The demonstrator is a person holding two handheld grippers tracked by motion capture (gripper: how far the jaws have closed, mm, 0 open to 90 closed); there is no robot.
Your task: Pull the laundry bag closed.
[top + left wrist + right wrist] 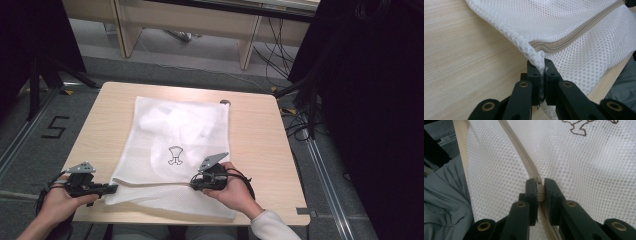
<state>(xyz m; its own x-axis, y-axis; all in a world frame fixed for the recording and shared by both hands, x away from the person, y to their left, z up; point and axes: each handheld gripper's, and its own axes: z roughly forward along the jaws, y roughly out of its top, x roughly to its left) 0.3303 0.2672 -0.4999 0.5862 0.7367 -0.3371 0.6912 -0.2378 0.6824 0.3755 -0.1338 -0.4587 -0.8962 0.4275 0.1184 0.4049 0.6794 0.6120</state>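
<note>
A white mesh laundry bag (175, 140) lies flat on the wooden table (255, 130), with pale fabric inside and a small dark emblem (175, 155) on its face. A beige zipper (579, 32) runs along its near edge. My left gripper (114, 188) is at the bag's near left corner, and in the left gripper view my left gripper (541, 66) is shut on that mesh corner (537, 58). My right gripper (194, 184) sits mid-way along the near edge. In the right gripper view my right gripper (539, 183) is shut on the zipper pull (540, 192), with the closed zipper (521, 152) running ahead.
The table's near edge (190, 220) lies just under both hands. The person's grey trousers (444, 195) are below that edge. Black stands and cables (300, 100) crowd the floor on the right, and a wooden bench (190, 25) stands behind the table.
</note>
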